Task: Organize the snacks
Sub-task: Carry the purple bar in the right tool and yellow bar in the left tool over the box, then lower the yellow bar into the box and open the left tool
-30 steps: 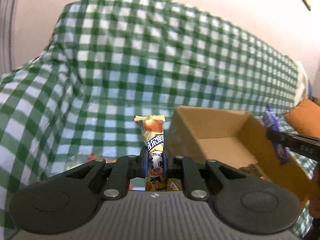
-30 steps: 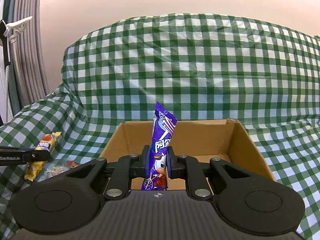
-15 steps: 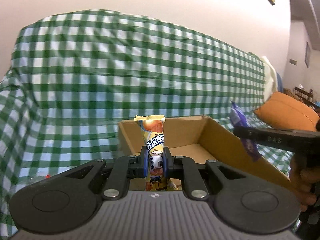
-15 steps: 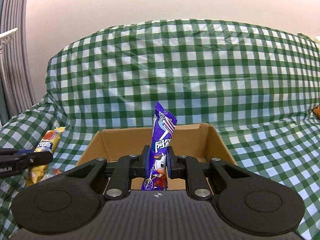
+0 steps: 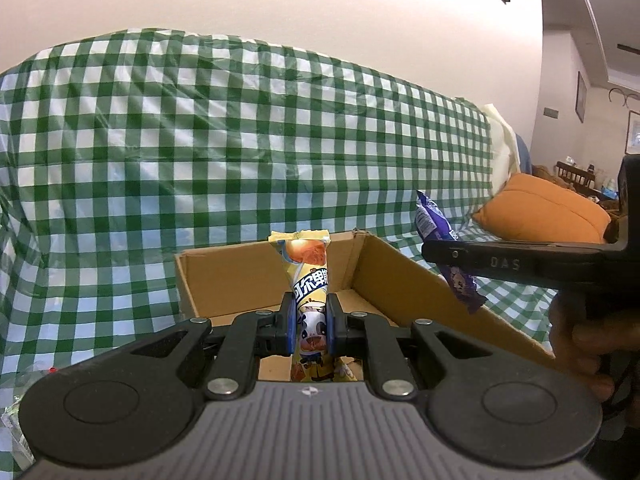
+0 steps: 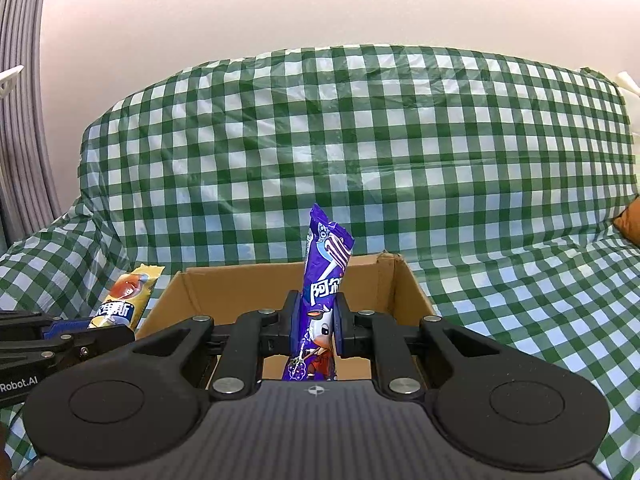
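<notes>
Pinching a yellow snack packet [image 5: 310, 280] upright in the left gripper [image 5: 311, 322], pads pressed onto its lower half, long axis standing nearly vertical. Clamping a purple snack packet [image 6: 326, 280] the same way in the right gripper [image 6: 316, 326], also upright. Hovering both at the near edge of the open cardboard box [image 5: 248, 276] resting on the green checked sofa cover [image 5: 200, 140]. Looking straight ahead and slightly down into the box from each wrist, so probably dropping forward over the near wall next. Showing mostly bare cardboard floor inside; contents otherwise hidden behind the grippers. Sitting roughly level, right gripper nearer the box's right wall, left nearer its left corner.
</notes>
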Demonstrator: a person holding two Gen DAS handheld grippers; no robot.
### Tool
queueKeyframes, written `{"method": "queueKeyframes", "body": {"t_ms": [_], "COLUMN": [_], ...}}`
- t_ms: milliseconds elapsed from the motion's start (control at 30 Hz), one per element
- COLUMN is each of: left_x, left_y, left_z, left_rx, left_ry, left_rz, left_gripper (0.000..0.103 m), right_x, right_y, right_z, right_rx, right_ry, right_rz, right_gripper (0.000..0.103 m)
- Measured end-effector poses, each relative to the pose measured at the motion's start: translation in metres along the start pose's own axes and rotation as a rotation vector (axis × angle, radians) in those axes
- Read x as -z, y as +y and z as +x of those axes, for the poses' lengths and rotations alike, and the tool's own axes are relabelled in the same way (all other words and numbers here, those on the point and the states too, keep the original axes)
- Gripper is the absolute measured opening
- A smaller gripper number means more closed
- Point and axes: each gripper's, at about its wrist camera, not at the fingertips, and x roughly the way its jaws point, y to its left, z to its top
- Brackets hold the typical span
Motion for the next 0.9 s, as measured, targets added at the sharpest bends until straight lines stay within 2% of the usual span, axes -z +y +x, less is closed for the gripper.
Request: {"method": "queueKeyframes", "body": {"t_ms": [900], "left_x": [0.0004], "left_y": [0.0025], "left_z": [0.0016], "left_rx": [0.067], "left_ry": [0.0], "left_rz": [0.028], "left_gripper": [0.015], "right_x": [0.006], "right_y": [0.005], "right_z": [-0.0005], "right_rx": [0.05], "right_ry": [0.005], "right_rz": [0.016], "right_gripper": [0.017]}}
